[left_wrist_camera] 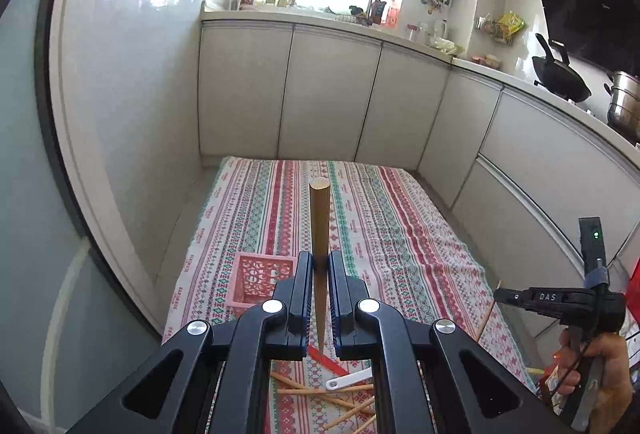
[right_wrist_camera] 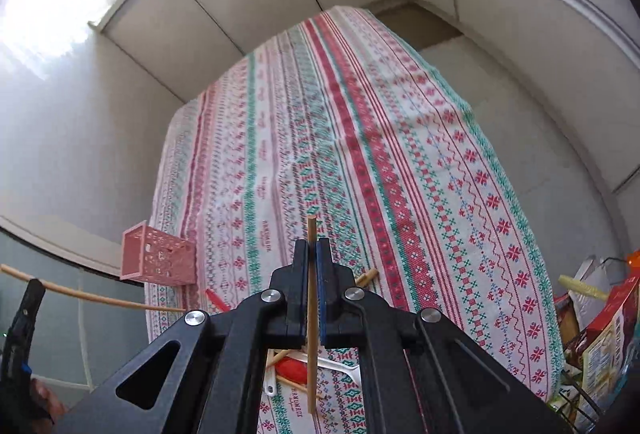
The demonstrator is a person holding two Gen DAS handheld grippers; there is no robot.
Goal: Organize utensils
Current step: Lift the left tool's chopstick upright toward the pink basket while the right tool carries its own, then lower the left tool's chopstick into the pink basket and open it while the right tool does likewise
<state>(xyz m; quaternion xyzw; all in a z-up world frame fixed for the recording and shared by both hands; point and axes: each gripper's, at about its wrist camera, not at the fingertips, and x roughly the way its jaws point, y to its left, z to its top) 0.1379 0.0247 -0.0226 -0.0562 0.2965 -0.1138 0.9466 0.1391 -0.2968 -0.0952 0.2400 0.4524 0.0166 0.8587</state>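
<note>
We see a worktop (left_wrist_camera: 400, 218) draped in a cloth striped red, green and white, standing in a kitchen with pale cabinets (left_wrist_camera: 328, 94) behind it. It is the sorting surface. At its left edge sits a pink openwork basket (left_wrist_camera: 256, 280), open at the top, likely the place where sorted utensils are meant to go. Near the front edge lies a loose scatter of wooden chopsticks (left_wrist_camera: 320, 390), crossing one another, together with a white plastic spoon (left_wrist_camera: 344, 380) and a red utensil (left_wrist_camera: 330, 362). We hold the left tongs (left_wrist_camera: 319, 286) closed on one wooden chopstick (left_wrist_camera: 319, 218), thick end pointing away from us, raised clear of the pile. The right tongs (right_wrist_camera: 312, 290) are closed on a thinner chopstick (right_wrist_camera: 311, 314), gripped near its far end so most of its length hangs back towards the pile. Holding one in each hand suggests we are gathering a pair.
</note>
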